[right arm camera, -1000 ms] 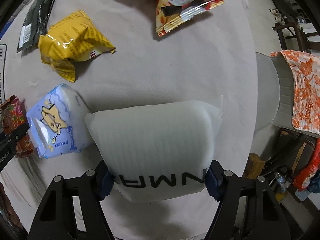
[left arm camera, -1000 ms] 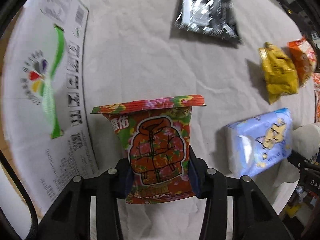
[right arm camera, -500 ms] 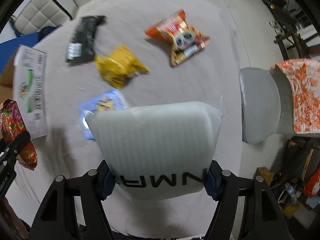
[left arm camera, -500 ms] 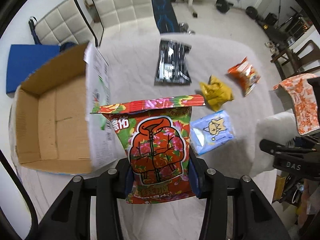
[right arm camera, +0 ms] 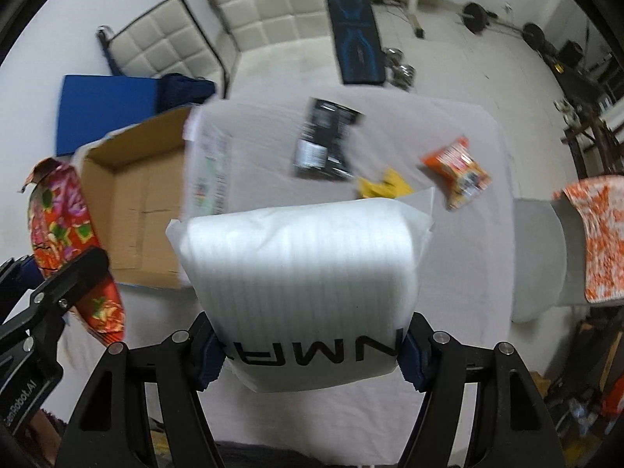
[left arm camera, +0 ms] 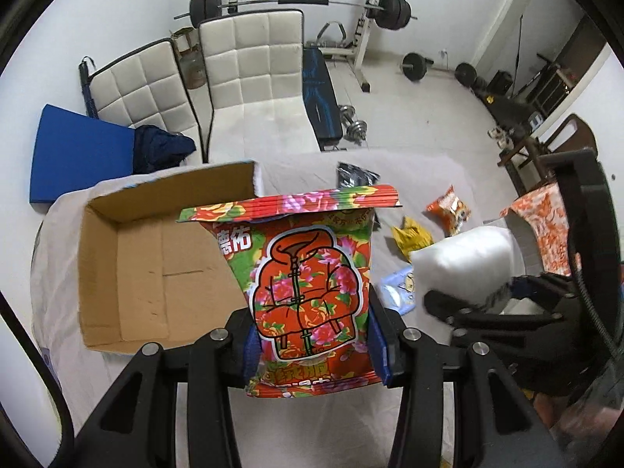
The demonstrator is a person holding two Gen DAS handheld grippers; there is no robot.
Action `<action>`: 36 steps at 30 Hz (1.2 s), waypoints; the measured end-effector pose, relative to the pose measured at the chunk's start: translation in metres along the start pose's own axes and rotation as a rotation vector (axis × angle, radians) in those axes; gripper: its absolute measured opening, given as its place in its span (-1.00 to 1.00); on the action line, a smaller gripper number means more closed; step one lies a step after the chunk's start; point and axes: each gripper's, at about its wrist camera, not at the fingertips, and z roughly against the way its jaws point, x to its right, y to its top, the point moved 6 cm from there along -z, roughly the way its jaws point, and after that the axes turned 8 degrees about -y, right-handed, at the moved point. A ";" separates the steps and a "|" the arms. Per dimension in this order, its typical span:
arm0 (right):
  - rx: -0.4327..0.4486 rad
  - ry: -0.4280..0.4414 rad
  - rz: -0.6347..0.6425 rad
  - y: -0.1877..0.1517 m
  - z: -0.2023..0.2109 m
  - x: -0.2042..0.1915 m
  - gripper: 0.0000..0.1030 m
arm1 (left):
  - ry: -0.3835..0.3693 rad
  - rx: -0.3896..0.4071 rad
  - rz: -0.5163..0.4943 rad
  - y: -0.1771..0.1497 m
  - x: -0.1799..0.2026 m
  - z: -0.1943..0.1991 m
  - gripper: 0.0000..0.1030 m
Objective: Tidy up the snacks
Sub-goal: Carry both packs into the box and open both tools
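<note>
My left gripper [left arm camera: 314, 345] is shut on a red floral snack bag [left arm camera: 308, 292], held upright high above the table. To its left lies an open cardboard box [left arm camera: 156, 269] with a bare brown floor. My right gripper [right arm camera: 310, 355] is shut on a white puffy packet [right arm camera: 304, 273] with black lettering. That packet [left arm camera: 464, 261] also shows at the right of the left wrist view. In the right wrist view the floral bag [right arm camera: 58, 230] hangs at the left beside the box [right arm camera: 132, 202].
On the white-clothed table [right arm camera: 448, 257] lie a black packet [right arm camera: 325, 138], a yellow bag [right arm camera: 384, 187], an orange panda bag [right arm camera: 458, 169] and a blue packet [left arm camera: 399, 288]. White padded chairs [left arm camera: 249, 78] stand behind the table; a grey chair with orange cloth [right arm camera: 585, 241] is at right.
Both grippers have risen well above the table with their packets; the view has tilted up, so the whole box, table and room behind now show.
</note>
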 end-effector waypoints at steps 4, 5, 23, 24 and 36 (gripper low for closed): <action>0.011 0.038 0.036 0.015 0.005 -0.061 0.42 | -0.029 -0.001 0.041 0.010 -0.051 0.016 -0.19; 0.010 0.046 0.043 0.019 0.003 -0.074 0.42 | -0.032 -0.009 0.060 0.013 -0.071 0.016 -0.19; -0.108 0.001 0.108 0.107 -0.145 -0.269 0.42 | -0.162 -0.279 0.248 0.034 -0.271 -0.125 -0.18; -0.111 -0.004 0.109 0.111 -0.151 -0.271 0.42 | -0.161 -0.293 0.242 0.035 -0.275 -0.132 -0.18; -0.168 -0.079 0.105 0.148 -0.206 -0.276 0.52 | -0.194 -0.354 0.254 0.043 -0.292 -0.166 -0.18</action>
